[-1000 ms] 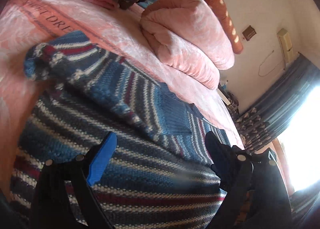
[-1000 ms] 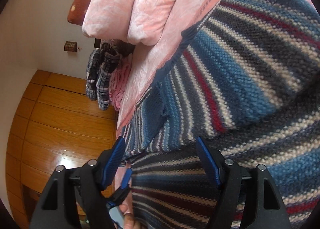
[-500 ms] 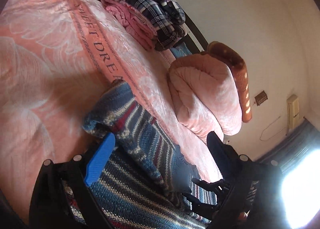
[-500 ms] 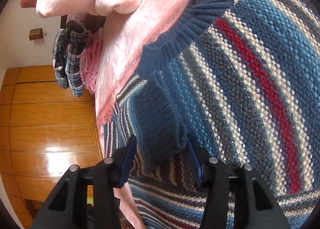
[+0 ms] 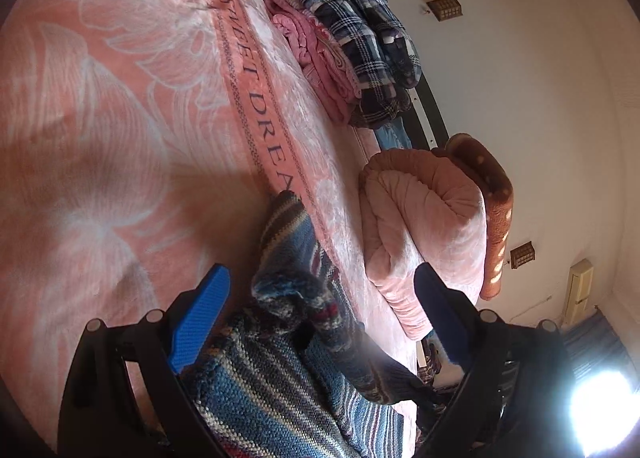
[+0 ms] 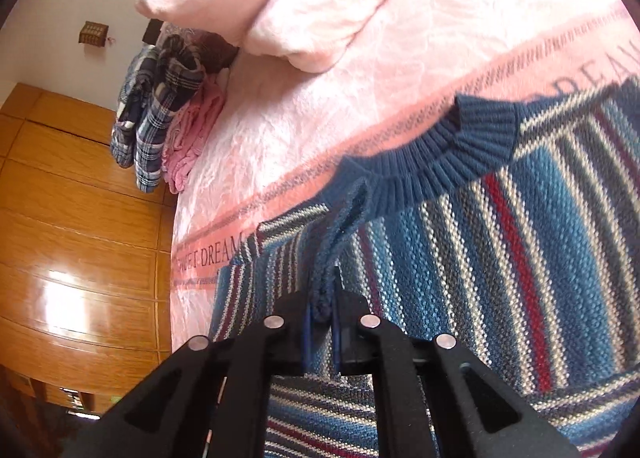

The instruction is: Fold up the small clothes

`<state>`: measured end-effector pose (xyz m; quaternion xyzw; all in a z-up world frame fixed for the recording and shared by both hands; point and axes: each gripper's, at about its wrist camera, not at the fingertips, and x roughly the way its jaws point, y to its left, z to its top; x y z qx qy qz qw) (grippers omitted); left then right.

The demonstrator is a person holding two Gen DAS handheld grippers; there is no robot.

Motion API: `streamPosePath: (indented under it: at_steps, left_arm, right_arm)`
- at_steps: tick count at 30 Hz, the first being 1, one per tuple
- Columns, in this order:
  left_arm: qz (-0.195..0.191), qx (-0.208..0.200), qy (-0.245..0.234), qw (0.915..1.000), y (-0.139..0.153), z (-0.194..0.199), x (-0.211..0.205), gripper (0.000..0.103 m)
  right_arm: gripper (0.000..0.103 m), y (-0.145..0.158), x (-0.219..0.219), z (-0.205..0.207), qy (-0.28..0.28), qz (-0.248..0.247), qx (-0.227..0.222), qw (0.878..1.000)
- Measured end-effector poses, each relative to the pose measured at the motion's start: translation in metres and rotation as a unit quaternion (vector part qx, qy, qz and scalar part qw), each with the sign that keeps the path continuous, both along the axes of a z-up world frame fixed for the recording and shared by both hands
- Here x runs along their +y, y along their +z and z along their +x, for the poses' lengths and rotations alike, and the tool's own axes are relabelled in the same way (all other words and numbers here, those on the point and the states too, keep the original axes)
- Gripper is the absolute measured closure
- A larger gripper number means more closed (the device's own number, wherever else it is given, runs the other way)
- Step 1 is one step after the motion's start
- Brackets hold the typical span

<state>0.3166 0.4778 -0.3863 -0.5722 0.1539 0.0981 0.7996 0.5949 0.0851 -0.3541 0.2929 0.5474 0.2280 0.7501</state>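
free: pink bedspread (image 5: pixel 100 130) L side | blocked: rolled quilt (image 5: pixel 424 226), folded clothes stack (image 5: pixel 352 46) by headboard

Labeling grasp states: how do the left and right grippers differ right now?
The left gripper has its jaws wide apart, straddling a bunched sleeve of the striped sweater without pinching it. The right gripper is shut on the sweater's dark blue ribbed edge, pulled up between its pads. Both are black, with blue pads, over the pink bedspread.

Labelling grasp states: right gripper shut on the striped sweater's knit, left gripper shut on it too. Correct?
Not quite. The left gripper is open, its jaws spread either side of the striped sweater in the left wrist view. The right gripper is indeed shut on the knit.
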Motion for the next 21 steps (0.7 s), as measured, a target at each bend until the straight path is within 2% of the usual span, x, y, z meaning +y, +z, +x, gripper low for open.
streamPosePath:
  at_steps: [5, 11, 15, 21]
  left_arm:
    - [-0.011, -0.001, -0.009, 0.9999, -0.003, 0.002, 0.001, 0.010]
    - [-0.003, -0.001, -0.039, 0.9992, -0.002, 0.012, -0.006, 0.010]
    - [-0.002, 0.000, -0.052, 0.9987, -0.002, 0.016, -0.009, 0.010]
    - [-0.002, 0.001, -0.065, 0.9979, -0.004, 0.021, -0.013, 0.010]
  right_arm:
    - [0.096, 0.037, -0.015, 0.005, -0.002, -0.023, -0.034, 0.999]
    - [0.096, 0.060, -0.041, 0.008, -0.019, -0.050, -0.054, 0.997]
    - [0.096, 0.064, -0.063, 0.006, -0.035, -0.063, -0.055, 0.996]
    - [0.096, 0.048, -0.103, -0.006, -0.066, -0.070, -0.039, 0.995]
